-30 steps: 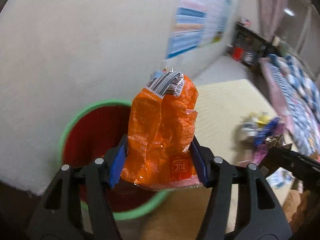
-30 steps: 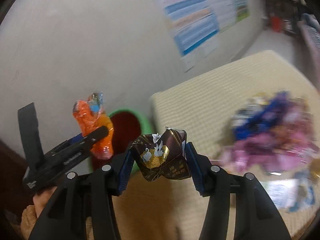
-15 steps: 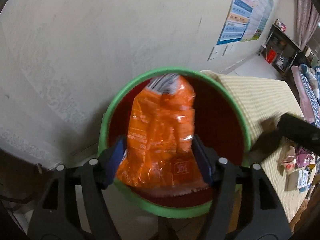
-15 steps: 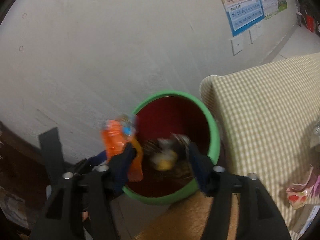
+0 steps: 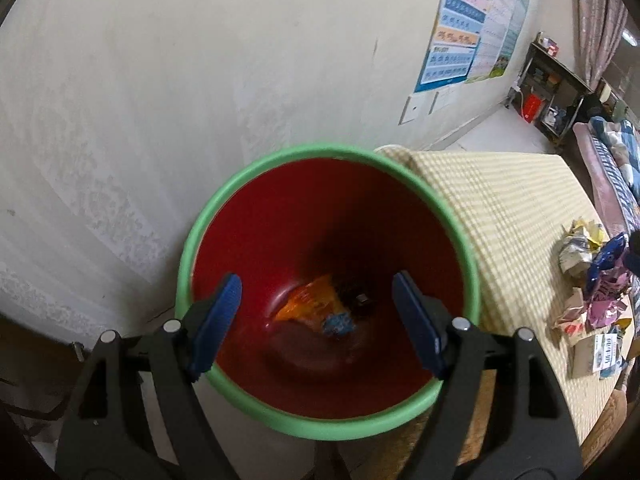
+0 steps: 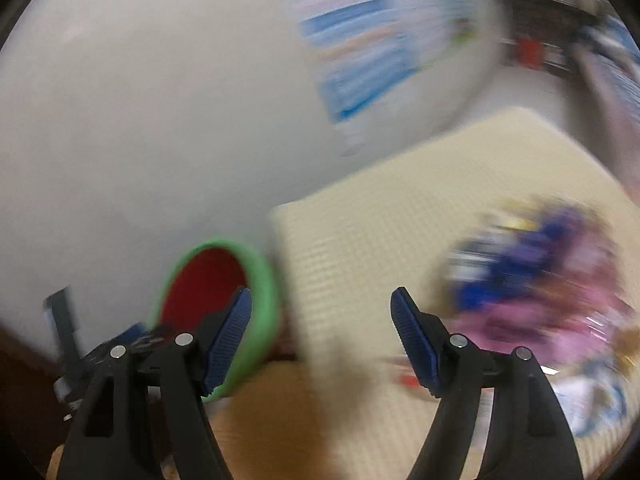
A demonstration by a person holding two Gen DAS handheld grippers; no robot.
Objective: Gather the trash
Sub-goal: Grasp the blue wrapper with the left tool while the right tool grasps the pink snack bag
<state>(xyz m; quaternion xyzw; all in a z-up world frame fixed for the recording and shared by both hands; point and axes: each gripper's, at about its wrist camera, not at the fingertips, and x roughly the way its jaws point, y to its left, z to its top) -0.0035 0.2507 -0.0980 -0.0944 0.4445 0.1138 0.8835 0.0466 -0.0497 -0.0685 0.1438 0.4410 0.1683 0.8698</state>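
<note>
A red bin with a green rim (image 5: 256, 176) stands on the floor against the table's end. My left gripper (image 5: 318, 320) is open and empty right above it. An orange snack wrapper (image 5: 310, 302) and a dark wrapper (image 5: 358, 296) lie at the bottom of the bin. My right gripper (image 6: 322, 340) is open and empty over the table's near end, to the right of the bin (image 6: 262, 280). A pile of wrappers (image 6: 536, 280), blurred, lies on the table to its right; it also shows in the left wrist view (image 5: 596, 280).
The table has a yellow checked cloth (image 5: 500, 208). A white wall with posters (image 5: 472, 24) runs behind the bin. A dark shelf (image 5: 556, 84) and a bed (image 5: 616, 168) stand at the far right. The left gripper's body (image 6: 80, 356) shows at the lower left.
Both grippers opened and dropped their wrappers into the bin. The right gripper has swung away from the bin toward the table; its view is blurred.
</note>
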